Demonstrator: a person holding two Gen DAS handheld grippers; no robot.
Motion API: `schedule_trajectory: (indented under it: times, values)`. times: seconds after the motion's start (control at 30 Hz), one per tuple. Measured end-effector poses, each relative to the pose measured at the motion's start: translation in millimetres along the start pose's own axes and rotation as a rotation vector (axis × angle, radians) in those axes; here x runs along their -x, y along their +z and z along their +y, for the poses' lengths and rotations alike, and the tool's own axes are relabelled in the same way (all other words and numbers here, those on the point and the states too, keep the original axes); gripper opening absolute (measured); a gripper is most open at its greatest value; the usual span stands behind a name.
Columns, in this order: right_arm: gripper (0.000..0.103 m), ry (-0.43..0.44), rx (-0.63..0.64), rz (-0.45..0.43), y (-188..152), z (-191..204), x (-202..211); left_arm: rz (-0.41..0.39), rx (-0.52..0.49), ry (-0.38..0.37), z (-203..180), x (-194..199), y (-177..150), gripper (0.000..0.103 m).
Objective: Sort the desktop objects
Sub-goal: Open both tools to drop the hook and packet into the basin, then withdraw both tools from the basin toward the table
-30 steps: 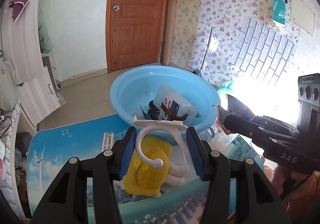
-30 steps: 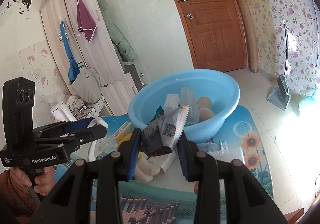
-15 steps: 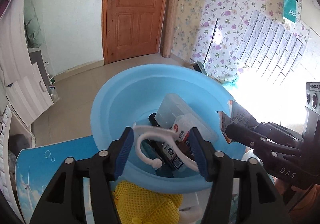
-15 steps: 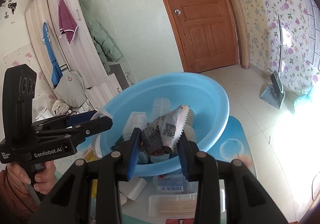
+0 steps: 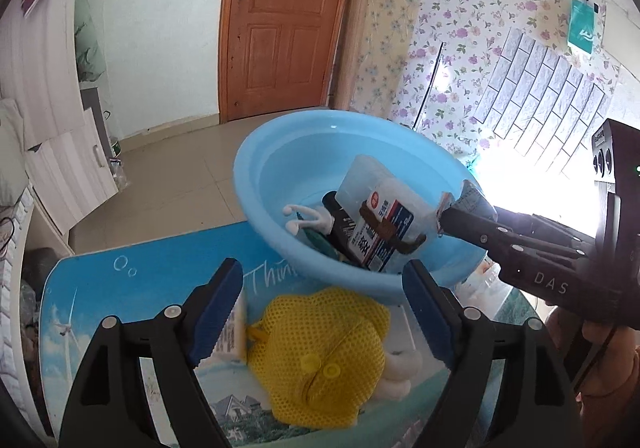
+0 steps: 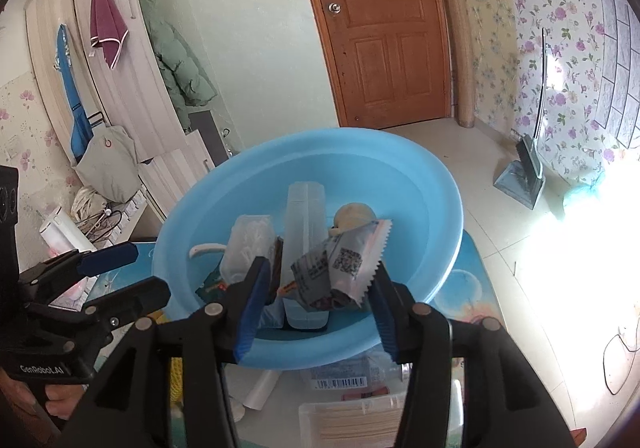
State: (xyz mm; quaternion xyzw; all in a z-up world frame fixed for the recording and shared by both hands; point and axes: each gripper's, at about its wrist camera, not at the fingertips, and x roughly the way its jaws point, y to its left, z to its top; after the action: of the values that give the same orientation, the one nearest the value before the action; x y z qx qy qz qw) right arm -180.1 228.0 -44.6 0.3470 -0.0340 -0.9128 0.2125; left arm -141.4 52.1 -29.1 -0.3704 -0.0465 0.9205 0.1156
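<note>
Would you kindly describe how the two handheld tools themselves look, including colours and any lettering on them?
Both are matte black plastic with silver screw heads along angular finger arms, and each finger ends in a ribbed blue pad. The left tool carries white "GenRobot.AI" lettering on its body, readable in the right wrist view. The right tool bears "DAS" in pale letters and a tall black housing with round sockets.

Both claws point downward, jaws opening: left claw (image 5: 324, 308) empty and wide, right claw (image 6: 316, 304) narrower.

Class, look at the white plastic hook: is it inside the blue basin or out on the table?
Inside. The white hook lies within the blue basin, below its rim, beside the packets there; the left hand-held gripper, opening, has nothing between its fingers.
</note>
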Motion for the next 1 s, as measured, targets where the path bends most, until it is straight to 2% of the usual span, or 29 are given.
schedule_trajectory:
  times: [0.1, 0.27, 0.37, 0.63, 0.73, 1.0]
  values:
    - [0.054, -0.027, 0.005, 0.000, -3.4, 8.4, 8.7, 0.049, 0.017, 0.006, 7.8, 10.1, -16.7, 0.090]
    - [0.055, -0.061, 0.047, -0.015, -15.5, 27.5, 23.1, 0.115, 0.060, 0.011, 22.0, 23.7, -45.8, 0.090]
    - [0.061, -0.051, 0.041, -0.012, -24.3, 34.9, 29.2, 0.161, 0.098, 0.007, 29.7, 31.2, -59.2, 0.090]
    - [0.062, -0.016, 0.023, 0.082, -48.2, 41.3, 24.2, 0.160, 0.125, 0.096, 42.8, 48.5, -77.8, 0.092]
    - [0.062, -0.011, 0.032, 0.089, -55.4, 42.2, 27.6, 0.167, 0.138, 0.129, 48.8, 47.3, -85.6, 0.092]
    - [0.062, -0.025, 0.030, 0.085, -69.0, 35.7, 37.9, 0.199, 0.143, 0.157, 59.2, 42.5, -101.5, 0.092]
